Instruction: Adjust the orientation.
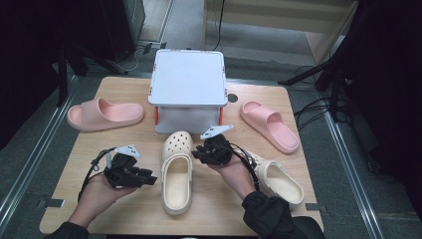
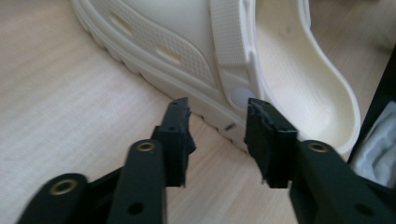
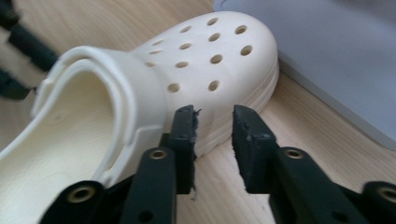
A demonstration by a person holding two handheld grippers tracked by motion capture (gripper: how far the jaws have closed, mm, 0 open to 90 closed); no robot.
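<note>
Both hands come in from the bottom, each holding tongs aimed at the cream clog [image 1: 176, 174] in the middle of the table [image 1: 119, 89]. Left gripper [image 1: 149, 178] sits just off the clog's side by the strap rivet, jaws apart, nothing in them. Right gripper [image 1: 198, 152] is at the opposite side near the holed toe, also gapped and not clamping. Second clog [image 1: 278, 181] lies behind the right hand.

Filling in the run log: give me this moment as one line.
left gripper: open, at middle clog's side | right gripper: open, at its other side | second clog, two pink slides, box: untouched
</note>
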